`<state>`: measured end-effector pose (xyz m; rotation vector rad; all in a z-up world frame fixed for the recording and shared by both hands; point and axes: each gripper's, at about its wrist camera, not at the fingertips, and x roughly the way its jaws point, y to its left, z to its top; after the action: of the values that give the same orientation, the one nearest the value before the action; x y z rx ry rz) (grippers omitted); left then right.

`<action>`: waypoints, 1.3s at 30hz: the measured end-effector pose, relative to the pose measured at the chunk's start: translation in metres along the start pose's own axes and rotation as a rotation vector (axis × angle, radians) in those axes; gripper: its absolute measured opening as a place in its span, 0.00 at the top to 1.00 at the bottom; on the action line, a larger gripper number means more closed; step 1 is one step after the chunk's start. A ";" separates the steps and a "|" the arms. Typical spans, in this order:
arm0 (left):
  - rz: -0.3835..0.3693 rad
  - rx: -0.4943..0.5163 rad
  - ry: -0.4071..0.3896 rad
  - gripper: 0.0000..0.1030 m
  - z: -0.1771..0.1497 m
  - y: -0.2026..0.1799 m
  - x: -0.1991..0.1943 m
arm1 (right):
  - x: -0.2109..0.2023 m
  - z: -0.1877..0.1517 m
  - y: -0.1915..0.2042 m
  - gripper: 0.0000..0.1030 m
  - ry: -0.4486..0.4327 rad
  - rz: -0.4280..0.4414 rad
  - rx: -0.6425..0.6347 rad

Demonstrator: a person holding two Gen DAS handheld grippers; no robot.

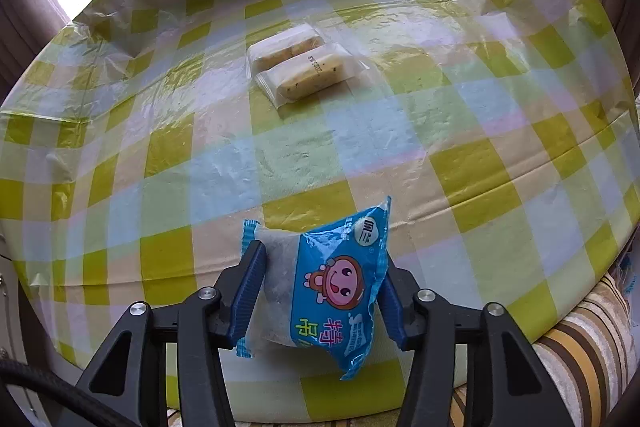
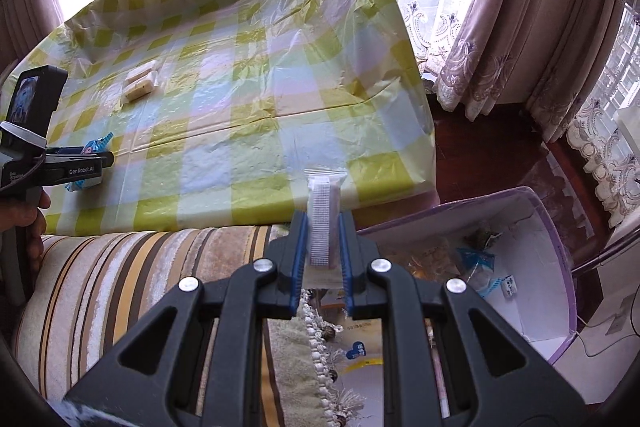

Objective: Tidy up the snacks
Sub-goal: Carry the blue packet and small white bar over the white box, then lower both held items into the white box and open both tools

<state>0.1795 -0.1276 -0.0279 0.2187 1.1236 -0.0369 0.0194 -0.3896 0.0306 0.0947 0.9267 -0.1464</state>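
Note:
A blue snack packet (image 1: 324, 287) with a pink cartoon face sits between the blue pads of my left gripper (image 1: 320, 259), which is shut on it just above the near edge of the checked table (image 1: 480, 167). Two pale wrapped cakes (image 1: 296, 67) lie side by side farther back on the table. My right gripper (image 2: 323, 223) is shut on a white wrapped snack (image 2: 322, 227), seen edge on, over the table's near right corner. In the right wrist view, the left gripper (image 2: 106, 157) and its blue packet (image 2: 94, 147) show at the far left, and the cakes (image 2: 140, 83) behind them.
A purple-rimmed box (image 2: 552, 227) with a white inside stands on the floor to the right, with several wrapped snacks in it. A striped sofa cushion (image 2: 120, 287) runs along the table's near side. Curtains (image 2: 520, 27) hang behind. A hand (image 2: 28, 223) holds the left gripper.

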 end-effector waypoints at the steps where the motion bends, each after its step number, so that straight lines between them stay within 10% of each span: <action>1: 0.003 -0.006 0.002 0.51 0.001 0.002 0.001 | 0.000 -0.001 -0.002 0.82 0.000 0.001 0.003; 14: -0.208 -0.029 -0.133 0.70 -0.011 -0.025 -0.060 | -0.005 -0.008 -0.019 0.82 0.004 -0.011 0.036; 22: -0.688 -0.093 -0.043 0.70 -0.035 -0.048 -0.086 | -0.008 -0.014 -0.030 0.82 0.009 -0.022 0.052; 28: -0.840 -0.069 -0.046 0.70 -0.047 -0.064 -0.114 | -0.011 -0.020 -0.038 0.82 0.015 -0.030 0.065; 39: -0.885 0.045 -0.062 0.70 -0.058 -0.107 -0.135 | -0.020 -0.032 -0.059 0.82 0.027 -0.079 0.098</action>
<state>0.0543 -0.2324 0.0527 -0.2531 1.0832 -0.8476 -0.0274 -0.4419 0.0263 0.1512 0.9507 -0.2649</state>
